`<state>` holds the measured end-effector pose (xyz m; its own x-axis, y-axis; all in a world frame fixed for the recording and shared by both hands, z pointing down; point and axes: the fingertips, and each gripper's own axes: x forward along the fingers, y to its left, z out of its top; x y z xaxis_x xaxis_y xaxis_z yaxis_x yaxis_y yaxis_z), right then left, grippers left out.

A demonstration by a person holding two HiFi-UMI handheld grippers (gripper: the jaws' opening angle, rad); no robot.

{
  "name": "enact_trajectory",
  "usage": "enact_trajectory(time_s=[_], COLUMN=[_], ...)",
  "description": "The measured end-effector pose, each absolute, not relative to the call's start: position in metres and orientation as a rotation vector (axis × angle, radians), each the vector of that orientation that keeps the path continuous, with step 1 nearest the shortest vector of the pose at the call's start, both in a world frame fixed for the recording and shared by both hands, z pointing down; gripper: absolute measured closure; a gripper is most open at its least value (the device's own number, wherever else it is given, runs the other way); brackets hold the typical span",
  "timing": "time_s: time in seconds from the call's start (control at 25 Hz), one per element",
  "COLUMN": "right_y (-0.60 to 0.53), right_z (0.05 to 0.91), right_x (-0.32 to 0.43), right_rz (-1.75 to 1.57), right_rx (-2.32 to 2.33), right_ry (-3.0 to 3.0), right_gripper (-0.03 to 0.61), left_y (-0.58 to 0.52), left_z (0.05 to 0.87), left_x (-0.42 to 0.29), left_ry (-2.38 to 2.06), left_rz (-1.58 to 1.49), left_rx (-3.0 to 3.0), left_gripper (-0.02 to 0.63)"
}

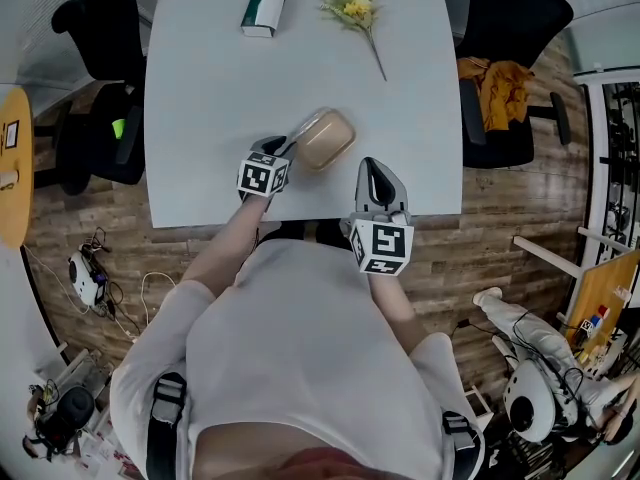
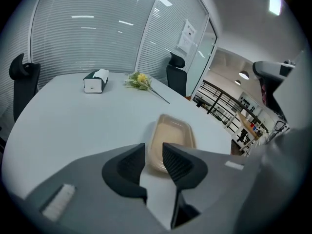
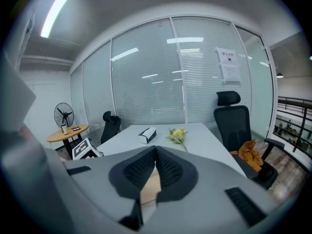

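Surface: a pale grey table [image 1: 200, 118] is being viewed from above, standing on a wood-plank floor [image 1: 520, 218]. Black office chairs [image 1: 510, 28] are being seen at the table's left and right sides. An orange cloth [image 1: 497, 80] is being carried on the chair at the table's right. Past the table's far end, a glass wall with closed blinds [image 3: 146, 91] is being shown in the right gripper view. At the table's far end a tissue box [image 1: 263, 10] and a sprig of yellow flowers [image 1: 352, 6] are lying, well apart from both grippers.

Thing: a beige tray [image 1: 323, 140] is lying toward the table's near edge, roughly midway across the table.

Left gripper [image 2: 153, 150]: the jaws are being held a narrow gap apart, with nothing clamped. The tray's near end is being seen through that gap, just past the tips. Contact cannot be told. In the head view the left gripper is being pointed at the tray's near left corner.

Right gripper [image 3: 156, 150]: the jaws are being pressed together on nothing. It is being held over the table's near edge, right of the tray and clear of it
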<state>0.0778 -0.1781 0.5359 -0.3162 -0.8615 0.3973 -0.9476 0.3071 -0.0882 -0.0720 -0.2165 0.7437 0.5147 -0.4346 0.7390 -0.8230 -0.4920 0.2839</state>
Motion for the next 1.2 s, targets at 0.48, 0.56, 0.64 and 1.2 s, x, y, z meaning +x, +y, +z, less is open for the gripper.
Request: enact_trajectory(time_s=[0.48, 0.56, 0.64, 1.2], right_y=[-0.178, -0.179, -0.179, -0.179], right_z=[0.534, 0.535, 0.536, 0.540], right_x=[0.086, 0.087, 0.087, 0.093], right_rz=[0.448, 0.452, 0.456, 0.471], right_rx=[1.663, 1.664, 1.662, 1.672], right_ry=[-2.292, -2.289, -2.287, -2.278], right_gripper=[0.571, 0.571, 0.571, 0.571], left_y=[-0.217, -0.219, -0.220, -0.216], left_z=[0.753, 0.754, 0.756, 0.766], left_x=[-0.074, -0.073, -0.073, -0.073], left_ry=[-1.018, -1.017, -1.016, -1.009], left_rz=[0.817, 0.817, 0.817, 0.826], left_rx=[2.071, 2.067, 2.064, 2.033], left_gripper=[0.512, 0.515, 0.522, 0.529])
